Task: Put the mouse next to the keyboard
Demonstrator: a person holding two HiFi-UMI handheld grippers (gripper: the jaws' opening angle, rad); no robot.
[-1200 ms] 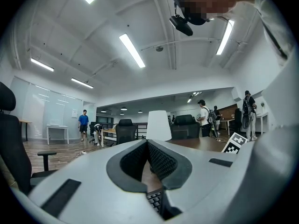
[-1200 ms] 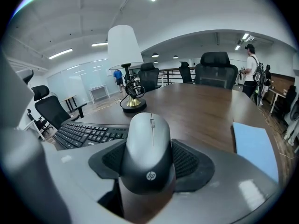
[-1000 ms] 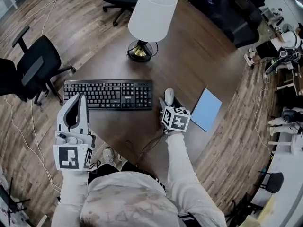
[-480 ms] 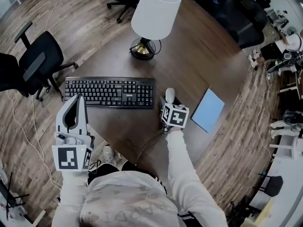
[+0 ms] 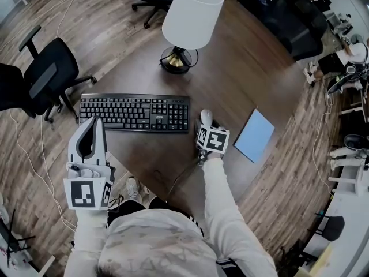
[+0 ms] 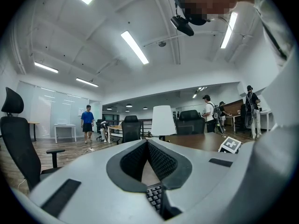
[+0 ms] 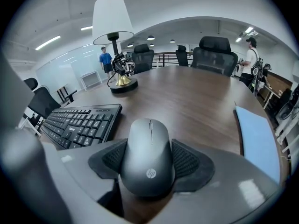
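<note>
on the dark wooden table (image 5: 248,68), the grey mouse (image 7: 148,155) sits between the jaws of the right gripper (image 5: 205,122). the right gripper view shows a ribbed black pad (image 7: 111,157) against the mouse's left flank and its twin against the right flank, so the jaws are clamped on the mouse at about its middle. its rounded back end points toward the camera and its wheel end points away across the table. whether its underside is touching the wood or held just off it cannot be told.

the mouse is just beside the right end of the black keyboard (image 5: 135,113), with a narrow strip of bare table between the two, and roughly level with the keyboard's near edge. a light blue pad (image 5: 253,134) lies flat to the right of the mouse, apart from it. beyond the keyboard stands a lamp (image 5: 191,17) with a white shade and a brass base.

the left gripper (image 5: 94,122) hangs at the near left edge of the table, its tips over the keyboard's near left corner. its jaws are pressed together at the tips with nothing between them; a few keys show through the gap below the pads. a black office chair (image 5: 49,77) stands on the plank floor to the left of the table.
</note>
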